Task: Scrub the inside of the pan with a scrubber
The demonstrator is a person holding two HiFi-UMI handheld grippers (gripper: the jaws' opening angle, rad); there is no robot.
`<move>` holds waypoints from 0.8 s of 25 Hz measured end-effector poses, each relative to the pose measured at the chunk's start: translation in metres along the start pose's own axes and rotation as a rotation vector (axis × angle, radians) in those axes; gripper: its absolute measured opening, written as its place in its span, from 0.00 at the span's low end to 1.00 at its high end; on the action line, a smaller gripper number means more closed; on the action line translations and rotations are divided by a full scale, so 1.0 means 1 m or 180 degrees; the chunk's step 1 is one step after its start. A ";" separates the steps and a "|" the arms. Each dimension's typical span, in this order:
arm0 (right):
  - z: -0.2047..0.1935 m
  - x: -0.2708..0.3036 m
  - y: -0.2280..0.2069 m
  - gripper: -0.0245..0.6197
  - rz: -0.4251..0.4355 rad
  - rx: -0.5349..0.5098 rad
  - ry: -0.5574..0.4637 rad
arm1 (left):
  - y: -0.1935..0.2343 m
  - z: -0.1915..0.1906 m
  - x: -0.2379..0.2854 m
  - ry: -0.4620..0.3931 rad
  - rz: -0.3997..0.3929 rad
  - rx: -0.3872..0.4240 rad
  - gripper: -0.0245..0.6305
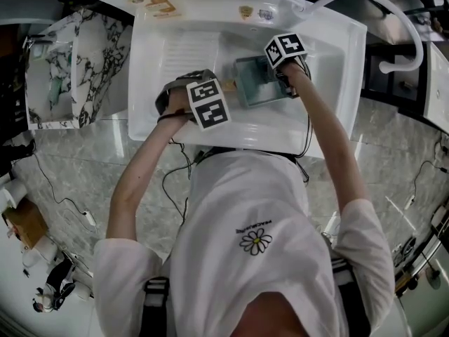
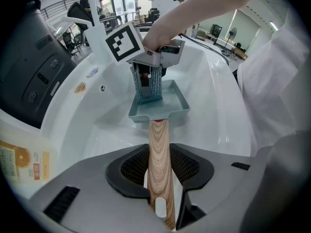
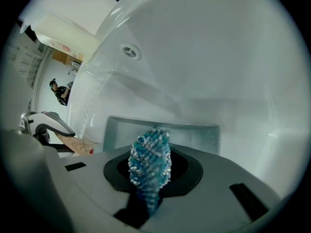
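Note:
A square grey-green pan [image 1: 254, 83] with a wooden handle [image 1: 229, 86] rests in the white sink [image 1: 330, 111]. In the left gripper view my left gripper [image 2: 160, 178] is shut on the wooden handle [image 2: 159, 149], and the pan [image 2: 170, 108] lies just beyond it. My right gripper [image 3: 150, 174] is shut on a blue-and-white mesh scrubber [image 3: 149, 160], held over the pan [image 3: 194, 135]. Seen from the left gripper, the scrubber [image 2: 148, 85] hangs down into the pan under the right gripper [image 2: 151, 89]. From the head camera, the left gripper [image 1: 209, 104] and right gripper [image 1: 285, 49] show mainly as marker cubes.
A white hose tap [image 1: 396, 20] arcs over the sink's far right corner. A bottle with an orange label [image 2: 22, 159] stands at the sink's left rim. An overflow hole [image 3: 129, 50] sits in the far sink wall. Marble counter [image 1: 91, 55] lies to the left.

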State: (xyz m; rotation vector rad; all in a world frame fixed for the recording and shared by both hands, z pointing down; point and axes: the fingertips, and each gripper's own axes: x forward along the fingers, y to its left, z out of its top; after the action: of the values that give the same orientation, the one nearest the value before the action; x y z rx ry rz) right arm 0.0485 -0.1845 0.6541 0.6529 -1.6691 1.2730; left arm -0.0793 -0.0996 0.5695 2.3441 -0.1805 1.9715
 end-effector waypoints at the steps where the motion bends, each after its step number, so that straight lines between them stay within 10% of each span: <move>1: 0.002 0.000 0.011 0.14 0.0132 0.0041 -0.0038 | 0.000 -0.001 0.001 0.0008 0.0006 0.0008 0.26; 9: 0.012 0.002 0.075 0.14 0.0821 0.0310 -0.0214 | 0.002 0.000 0.002 0.0011 0.0063 0.0072 0.26; 20: 0.013 -0.007 0.067 0.14 0.0745 0.0295 -0.0302 | 0.003 -0.007 0.008 0.0079 0.0075 0.0103 0.26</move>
State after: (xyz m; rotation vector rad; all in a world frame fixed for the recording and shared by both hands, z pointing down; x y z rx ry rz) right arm -0.0082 -0.1753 0.6164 0.5934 -1.8137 1.5131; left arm -0.0850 -0.1022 0.5787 2.3464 -0.1770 2.0286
